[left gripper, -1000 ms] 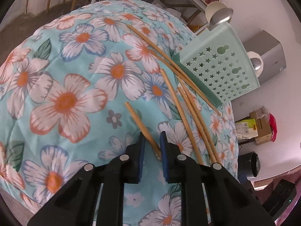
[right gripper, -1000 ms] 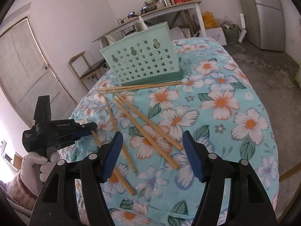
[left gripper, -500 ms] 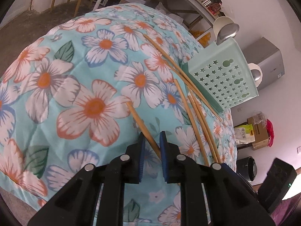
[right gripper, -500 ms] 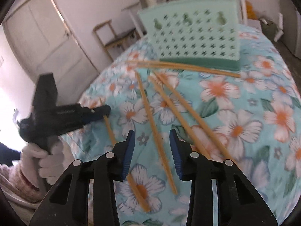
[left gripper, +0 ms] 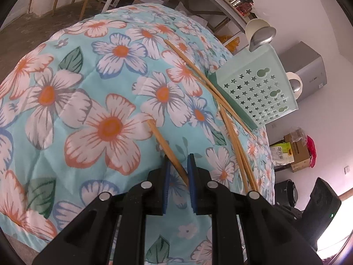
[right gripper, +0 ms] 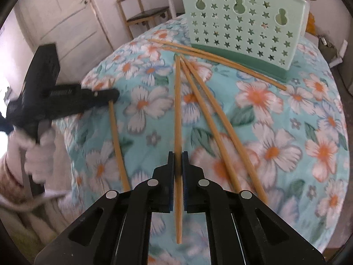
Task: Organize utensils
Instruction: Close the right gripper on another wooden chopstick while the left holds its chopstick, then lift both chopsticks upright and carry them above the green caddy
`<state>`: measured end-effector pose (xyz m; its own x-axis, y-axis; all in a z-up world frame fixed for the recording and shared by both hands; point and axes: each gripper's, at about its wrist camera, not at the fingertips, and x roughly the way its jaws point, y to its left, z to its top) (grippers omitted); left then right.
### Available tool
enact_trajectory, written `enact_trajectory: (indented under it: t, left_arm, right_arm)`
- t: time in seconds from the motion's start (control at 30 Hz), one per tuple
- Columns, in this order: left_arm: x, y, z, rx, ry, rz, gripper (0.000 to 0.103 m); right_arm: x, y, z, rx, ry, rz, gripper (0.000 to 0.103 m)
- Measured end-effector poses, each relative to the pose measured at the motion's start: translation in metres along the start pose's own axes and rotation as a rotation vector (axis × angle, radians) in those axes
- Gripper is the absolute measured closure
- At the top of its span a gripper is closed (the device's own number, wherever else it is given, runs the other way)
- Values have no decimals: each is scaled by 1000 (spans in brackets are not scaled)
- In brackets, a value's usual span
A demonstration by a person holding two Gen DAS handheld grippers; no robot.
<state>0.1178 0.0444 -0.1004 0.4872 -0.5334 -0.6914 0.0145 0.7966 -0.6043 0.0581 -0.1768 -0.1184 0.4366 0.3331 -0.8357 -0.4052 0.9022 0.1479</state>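
Gripping chopstick [right gripper: 177,114], right tool [right gripper: 177,165]

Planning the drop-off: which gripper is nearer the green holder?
Right, I'd judge. The right gripper faces the green holder across the chopsticks; the left gripper sits off to the side, seemingly farther.

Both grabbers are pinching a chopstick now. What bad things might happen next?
The right gripper pinches its chopstick near one end, so the long front part might swing or slip. The left gripper holds its chopstick slanted, so it may twist loose. Either stick could snag the soft floral quilt or knock the green utensil basket.
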Motion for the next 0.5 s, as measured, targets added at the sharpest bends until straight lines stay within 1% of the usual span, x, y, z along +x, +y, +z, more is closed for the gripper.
enact_trajectory:
  t: [0.1,0.17,0.23,0.33,0.5]
  left_arm:
    - [0,1,1,3,6,-8,88]
    - [1,1,2,4,8,-11,88]
    - [1,2,2,4,8,-14,88]
    - [1,2,2,4,8,-18,88]
    - [1,3,1,7,11,-23,88]
  right_arm:
    - [-8,1,-8,-50,53,-3,98]
    - [-14,1,-9,-65,60,-9,95]
    - [-19,-2,-2,-59,38,-1,81]
    - [-19,-6,15,-21,-10,31,80]
    - [6,-3,55,-1,-53,46,80]
